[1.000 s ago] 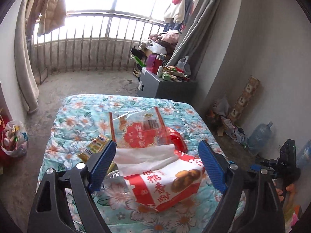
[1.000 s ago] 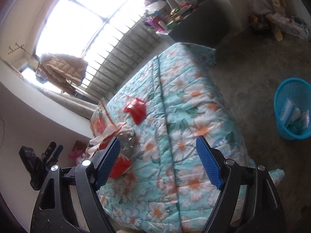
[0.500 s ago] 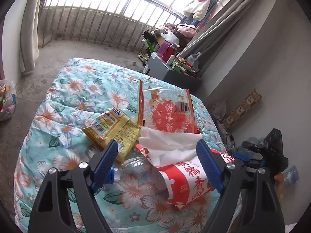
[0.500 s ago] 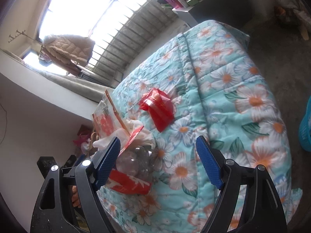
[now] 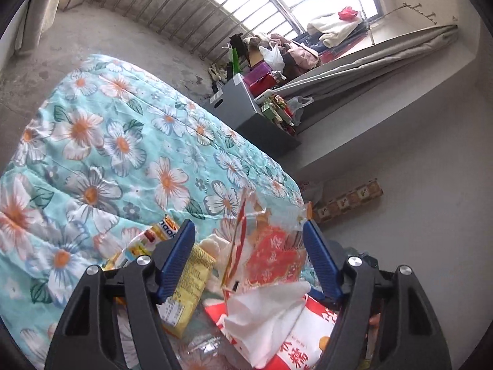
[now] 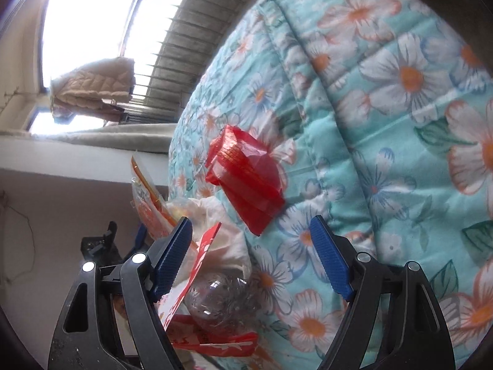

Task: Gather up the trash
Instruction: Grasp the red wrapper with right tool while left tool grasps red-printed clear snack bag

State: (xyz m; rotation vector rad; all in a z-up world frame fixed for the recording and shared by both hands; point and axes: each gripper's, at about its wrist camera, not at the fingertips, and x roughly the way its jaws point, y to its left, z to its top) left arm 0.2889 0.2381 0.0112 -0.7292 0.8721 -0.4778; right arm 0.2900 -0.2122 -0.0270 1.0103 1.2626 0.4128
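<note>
Closing, nothing yet pinched: left hand-held gripper [image 5: 249, 257] around clear red-printed plastic wrapper [image 5: 271, 256]; right hand-held gripper [image 6: 251, 248] agape, empty, crumpled red cellophane wrapper [image 6: 246, 178] at twelve o'clock, for collecting.

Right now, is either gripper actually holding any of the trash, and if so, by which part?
Nothing is held. The left gripper is closing around the clear red-printed bag, pads not yet pressing. The right gripper is open above the quilt.

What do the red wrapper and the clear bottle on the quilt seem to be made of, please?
Red wrapper: likely thin glossy plastic film, translucent and creased, with bright glints.
Clear bottle: probably thin transparent plastic; the flowered quilt shows through its crumpled wall.
</note>
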